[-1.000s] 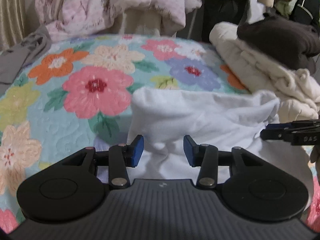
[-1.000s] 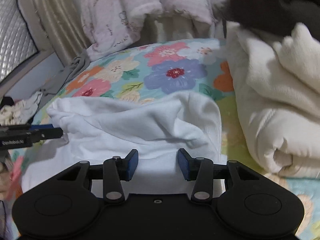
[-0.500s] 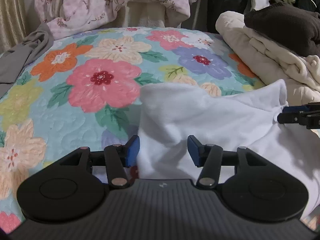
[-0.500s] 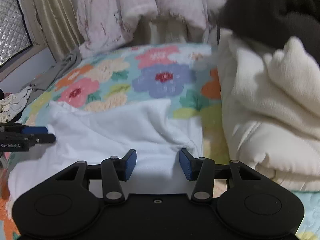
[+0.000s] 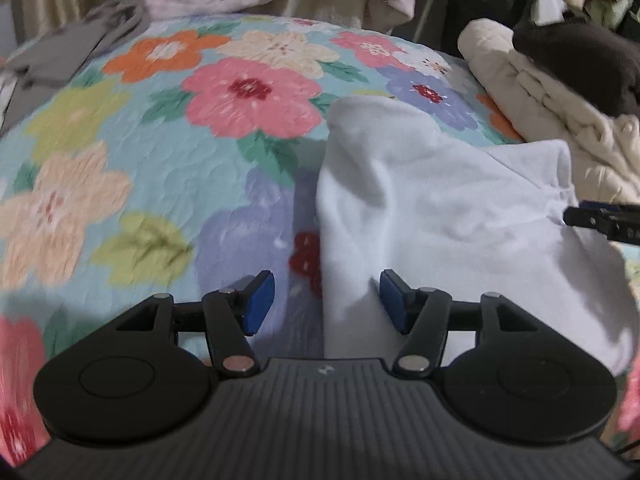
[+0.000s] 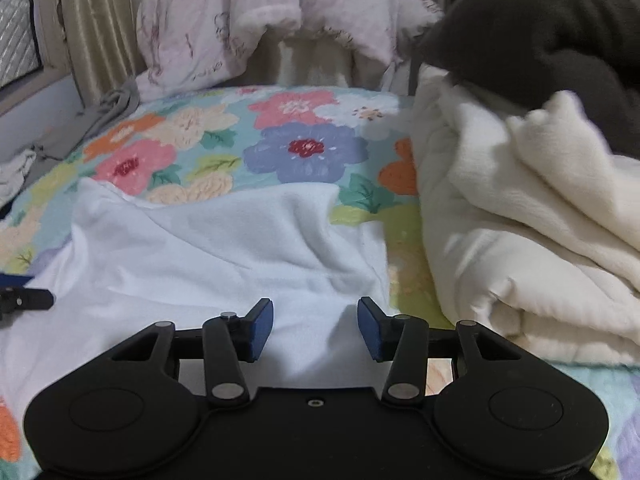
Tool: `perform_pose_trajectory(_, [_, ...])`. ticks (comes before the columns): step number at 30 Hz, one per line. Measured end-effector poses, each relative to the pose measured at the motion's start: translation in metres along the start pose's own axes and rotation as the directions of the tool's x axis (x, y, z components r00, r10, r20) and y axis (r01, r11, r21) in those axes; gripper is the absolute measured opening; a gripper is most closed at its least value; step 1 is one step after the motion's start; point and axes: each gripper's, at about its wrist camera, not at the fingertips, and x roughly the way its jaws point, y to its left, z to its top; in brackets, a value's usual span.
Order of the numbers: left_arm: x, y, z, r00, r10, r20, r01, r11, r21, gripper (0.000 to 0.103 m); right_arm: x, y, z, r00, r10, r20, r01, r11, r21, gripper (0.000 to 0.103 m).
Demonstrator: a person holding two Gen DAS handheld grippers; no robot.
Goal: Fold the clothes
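A white garment (image 5: 440,208) lies partly folded on a floral quilt (image 5: 160,152); it also shows in the right wrist view (image 6: 208,256). My left gripper (image 5: 326,300) is open and empty, hovering over the garment's left edge. My right gripper (image 6: 316,328) is open and empty, low over the garment's right part. The right gripper's tip (image 5: 600,220) shows at the right edge of the left wrist view. The left gripper's tip (image 6: 24,300) shows at the left edge of the right wrist view.
A cream blanket pile (image 6: 520,240) with a dark brown garment (image 6: 540,40) on top stands to the right. Pink clothes (image 6: 240,20) hang at the back. A grey garment (image 5: 80,40) lies at the quilt's far left.
Both grippers have drawn back and apart. The left one has shifted left to the garment's edge. The garment's far fold has settled flatter on the quilt.
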Motion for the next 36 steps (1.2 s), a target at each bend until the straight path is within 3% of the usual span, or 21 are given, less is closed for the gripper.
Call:
perform_pose_trajectory(5, [-0.017, 0.023, -0.025, 0.997, -0.067, -0.026, 0.061, 0.981, -0.183, 0.059, -0.041, 0.000, -0.009, 1.000, -0.019, 0.020, 0.019, 1.000, 0.025, 0.058])
perform_pose_trajectory(7, [-0.027, 0.031, -0.035, 0.995, -0.100, -0.025, 0.091, 0.963, -0.253, 0.059, -0.056, -0.004, -0.015, 1.000, 0.010, 0.026, -0.013, 0.993, 0.115, 0.060])
perform_pose_trajectory(11, [-0.044, 0.040, -0.053, 0.990, -0.142, -0.018, 0.128, 0.936, -0.327, 0.060, -0.082, -0.015, -0.045, 0.989, 0.142, 0.046, -0.149, 0.907, 0.393, 0.062])
perform_pose_trajectory(15, [-0.052, 0.048, -0.068, 0.982, -0.188, -0.008, 0.169, 0.897, -0.407, 0.060, -0.107, -0.004, -0.067, 0.976, 0.211, 0.056, -0.210, 0.837, 0.506, 0.062])
perform_pose_trajectory(17, [-0.054, 0.051, -0.075, 0.977, -0.214, -0.002, 0.191, 0.877, -0.442, 0.060, -0.117, 0.001, -0.078, 0.964, 0.250, 0.087, -0.255, 0.785, 0.565, 0.066])
perform_pose_trajectory(20, [-0.054, 0.053, -0.088, 0.959, -0.281, 0.030, 0.255, 0.818, -0.515, 0.060, -0.116, 0.012, -0.100, 0.954, 0.282, 0.101, -0.275, 0.690, 0.669, 0.075])
perform_pose_trajectory(23, [-0.046, 0.053, -0.097, 0.940, -0.329, 0.087, 0.312, 0.730, -0.609, 0.060, -0.100, 0.024, -0.127, 0.962, 0.256, 0.096, -0.234, 0.586, 0.776, 0.075])
perform_pose_trajectory(27, [-0.027, 0.047, -0.101, 0.940, -0.309, 0.147, 0.324, 0.667, -0.671, 0.061, -0.074, 0.041, -0.160, 0.968, 0.227, 0.105, -0.196, 0.431, 0.881, 0.075])
perform_pose_trajectory(29, [-0.018, 0.048, -0.103, 0.934, -0.304, 0.189, 0.342, 0.601, -0.722, 0.061, -0.070, 0.050, -0.173, 0.972, 0.179, 0.153, -0.210, 0.365, 0.907, 0.076])
perform_pose_trajectory(30, [-0.015, 0.048, -0.103, 0.933, -0.296, 0.206, 0.346, 0.572, -0.744, 0.061, -0.070, 0.055, -0.178, 0.972, 0.139, 0.189, -0.227, 0.352, 0.908, 0.076])
perform_pose_trajectory(34, [-0.007, 0.043, -0.095, 0.937, -0.278, 0.211, 0.334, 0.540, -0.772, 0.062, -0.063, 0.062, -0.184, 0.954, 0.017, 0.300, -0.293, 0.274, 0.916, 0.078])
perform_pose_trajectory(36, [-0.004, 0.039, -0.088, 0.936, -0.278, 0.216, 0.338, 0.545, -0.767, 0.062, -0.054, 0.058, -0.177, 0.947, -0.010, 0.321, -0.308, 0.259, 0.915, 0.078])
